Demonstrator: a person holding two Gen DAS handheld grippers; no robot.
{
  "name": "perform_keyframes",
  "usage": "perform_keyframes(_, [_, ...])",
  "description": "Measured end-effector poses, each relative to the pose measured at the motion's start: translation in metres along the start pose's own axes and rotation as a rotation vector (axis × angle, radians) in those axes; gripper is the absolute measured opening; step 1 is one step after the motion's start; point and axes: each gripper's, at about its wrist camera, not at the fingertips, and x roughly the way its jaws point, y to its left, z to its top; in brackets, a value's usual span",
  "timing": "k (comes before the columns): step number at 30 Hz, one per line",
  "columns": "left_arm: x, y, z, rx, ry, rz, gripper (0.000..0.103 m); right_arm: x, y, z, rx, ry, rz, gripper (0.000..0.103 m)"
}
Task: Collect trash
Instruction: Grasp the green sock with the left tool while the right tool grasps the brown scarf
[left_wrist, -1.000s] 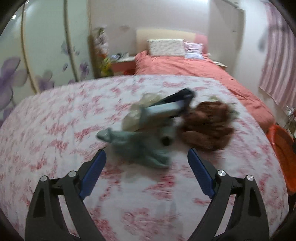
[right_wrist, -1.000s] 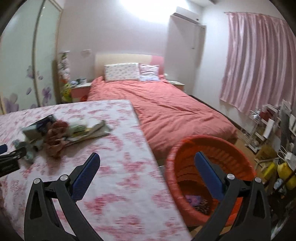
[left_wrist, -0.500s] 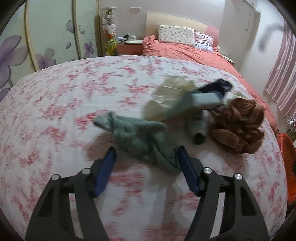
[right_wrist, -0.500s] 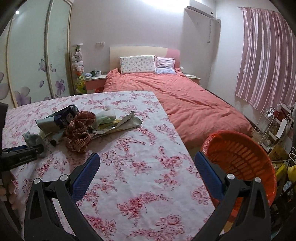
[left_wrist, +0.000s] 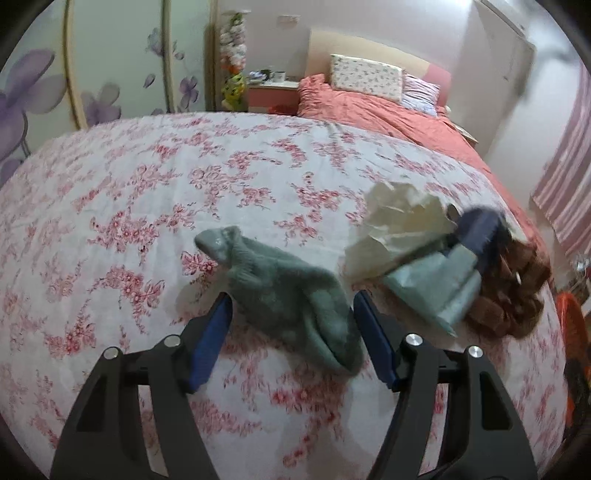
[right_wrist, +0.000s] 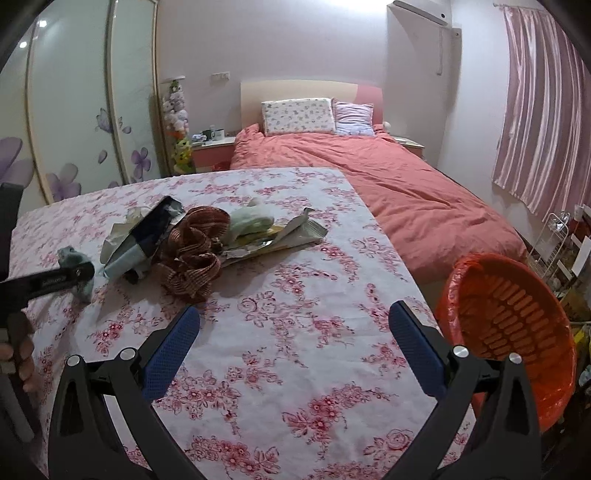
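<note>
Left wrist view: left tongs (left_wrist: 291, 321) are closing around the grey-green sock (left_wrist: 288, 291) lying on the floral-cloth counter (left_wrist: 129, 206). The sock's thick lower half sits between the blue pads (left_wrist: 218, 325); the right pad looks just at the fabric, the left one has a gap, so not clamped yet. Just right of the sock is the rest of the pile: crumpled cream paper (left_wrist: 399, 221), a pale blue carton with a dark end (left_wrist: 439, 280), and a brown woven ribbon bundle (left_wrist: 517, 291). To do this well, finish the squeeze low on the bulk of the sock, not the thin toe, and keep the right pad clear of the carton so only one item comes up. It is soft fabric, so press down into the cloth a bit before closing fully, then lift straight.

Right wrist view: right tongs (right_wrist: 295, 347) stand wide apart, nothing between them, hovering over bare counter in front of the pile. The orange basket (right_wrist: 517, 325) stands off the counter's right edge, near the red bed (right_wrist: 406, 192), well apart from the sock (right_wrist: 72, 258), which peeks out by the left tongs (right_wrist: 79, 280) at far left. The carry probably crosses the whole counter, so the grip needs to be firm. Right tongs could take the ribbon (right_wrist: 192, 251) or flat wrapper (right_wrist: 280, 236) next.
</note>
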Motion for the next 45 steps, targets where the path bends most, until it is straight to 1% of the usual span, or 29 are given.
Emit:
perform_keyframes(1, [0.004,0.003,0.002,-0.017,0.007,-0.005,0.054,0.001,0.001,0.0,0.0,0.002,0.001,0.101])
perform_keyframes(2, [0.005,0.005,0.004,-0.027,-0.003,-0.003,0.05,0.002,0.001,0.0,0.001,0.004,0.003,0.101])
perform_keyframes(3, [0.006,0.006,0.004,-0.027,-0.003,-0.009,0.039,0.003,0.001,0.001,0.003,0.006,0.006,0.101])
perform_keyframes(4, [0.006,0.008,0.004,-0.019,-0.006,-0.013,0.034,0.004,0.002,0.001,0.004,0.009,0.009,0.101])
perform_keyframes(5, [0.006,0.009,0.004,-0.017,-0.007,-0.023,0.031,0.005,0.003,0.002,0.004,0.01,0.013,0.101])
perform_keyframes(7, [0.003,0.013,0.002,-0.004,-0.006,-0.052,0.02,0.006,0.006,0.002,0.001,0.011,0.019,0.101])
perform_keyframes(8, [0.002,0.016,0.001,0.003,-0.003,-0.075,0.018,0.007,0.008,0.002,-0.001,0.012,0.024,0.101])
perform_keyframes(10, [-0.002,0.02,-0.004,0.025,0.003,-0.094,0.018,0.008,0.011,0.003,-0.002,0.014,0.033,0.101])
perform_keyframes(13, [-0.009,0.021,-0.011,0.071,0.002,-0.088,0.018,0.014,0.019,0.006,0.008,0.019,0.058,0.101])
perform_keyframes(19, [-0.01,0.021,-0.013,0.066,0.009,-0.081,0.023,0.027,0.035,0.019,0.054,0.008,0.124,0.1])
perform_keyframes(22, [-0.01,0.021,-0.013,0.064,0.01,-0.085,0.023,0.037,0.043,0.027,0.057,0.007,0.134,0.093])
perform_keyframes(24, [-0.009,0.022,-0.012,0.054,0.011,-0.096,0.023,0.046,0.046,0.03,0.057,0.022,0.13,0.082])
perform_keyframes(25, [-0.009,0.023,-0.012,0.051,0.011,-0.099,0.023,0.051,0.048,0.032,0.061,0.035,0.132,0.079])
perform_keyframes(26, [-0.009,0.024,-0.012,0.047,0.011,-0.104,0.023,0.055,0.048,0.033,0.066,0.048,0.136,0.071])
perform_keyframes(27, [-0.008,0.025,-0.012,0.044,0.011,-0.108,0.023,0.06,0.049,0.033,0.075,0.063,0.144,0.059])
perform_keyframes(28, [-0.008,0.025,-0.012,0.042,0.012,-0.111,0.023,0.064,0.049,0.033,0.083,0.081,0.153,0.053])
perform_keyframes(29, [-0.008,0.026,-0.012,0.039,0.012,-0.113,0.023,0.066,0.049,0.032,0.089,0.094,0.161,0.039])
perform_keyframes(30, [-0.008,0.026,-0.012,0.038,0.012,-0.115,0.023,0.067,0.048,0.031,0.092,0.108,0.174,0.031])
perform_keyframes(32, [-0.009,0.027,-0.012,0.036,0.012,-0.118,0.023,0.062,0.046,0.028,0.087,0.105,0.181,0.025])
perform_keyframes(35, [-0.01,0.027,-0.012,0.039,0.01,-0.121,0.026,0.049,0.04,0.025,0.08,0.085,0.198,0.022])
perform_keyframes(36, [-0.01,0.027,-0.012,0.041,0.008,-0.121,0.031,0.045,0.038,0.025,0.078,0.078,0.2,0.022])
perform_keyframes(37, [-0.01,0.026,-0.012,0.042,0.006,-0.117,0.04,0.039,0.035,0.025,0.074,0.065,0.201,0.022])
perform_keyframes(39, [-0.01,0.025,-0.011,0.04,0.003,-0.101,0.049,0.031,0.03,0.026,0.067,0.04,0.198,0.022])
perform_keyframes(42, [-0.007,0.024,-0.007,0.027,0.007,-0.09,0.049,0.024,0.023,0.027,0.073,0.019,0.194,0.022])
perform_keyframes(43, [-0.006,0.023,-0.005,0.024,0.008,-0.086,0.048,0.024,0.021,0.028,0.077,0.02,0.196,0.022])
perform_keyframes(44, [-0.005,0.023,-0.004,0.022,0.007,-0.081,0.044,0.024,0.019,0.027,0.08,0.021,0.195,0.022])
perform_keyframes(45, [-0.004,0.022,-0.003,0.023,0.006,-0.076,0.032,0.024,0.018,0.027,0.081,0.023,0.193,0.022])
